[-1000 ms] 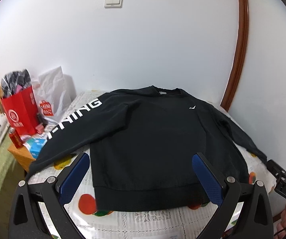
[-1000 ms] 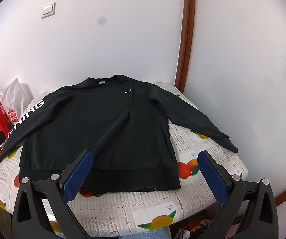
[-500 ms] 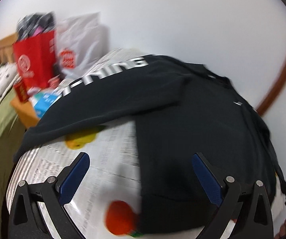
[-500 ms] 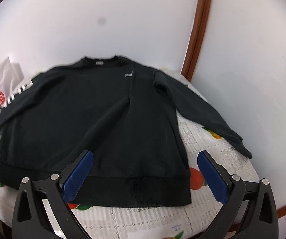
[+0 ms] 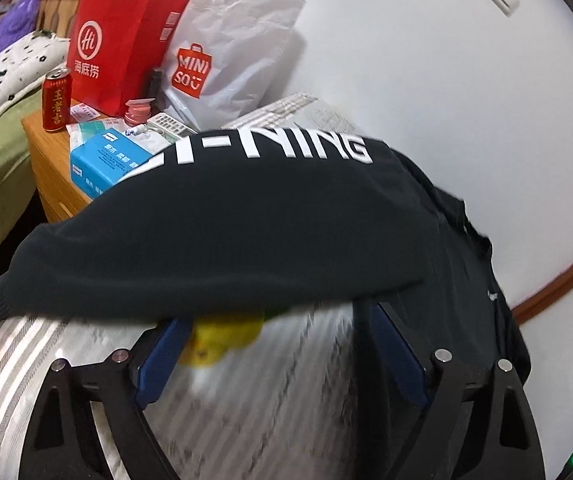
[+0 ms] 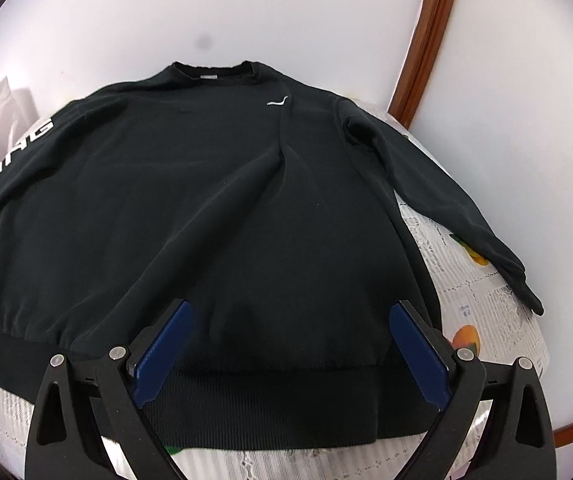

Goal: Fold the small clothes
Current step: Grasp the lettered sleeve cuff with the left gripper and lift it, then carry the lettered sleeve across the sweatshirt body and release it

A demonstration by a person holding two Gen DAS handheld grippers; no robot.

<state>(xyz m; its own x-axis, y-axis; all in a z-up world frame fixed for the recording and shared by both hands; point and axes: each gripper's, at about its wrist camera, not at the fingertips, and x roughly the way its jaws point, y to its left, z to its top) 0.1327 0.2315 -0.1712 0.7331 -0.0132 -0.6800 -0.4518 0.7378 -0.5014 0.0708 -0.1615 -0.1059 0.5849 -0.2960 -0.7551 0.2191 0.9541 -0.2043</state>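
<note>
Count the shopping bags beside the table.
2. The red bag stands on the wooden stand behind the can; the white bag leans on the wall just right of it. Others may be hidden.

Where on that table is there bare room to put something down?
Bare tablecloth shows right of the black sweatshirt, below its plain sleeve, and under the lettered sleeve. The wooden nightstand is crowded with bags and a can.
</note>
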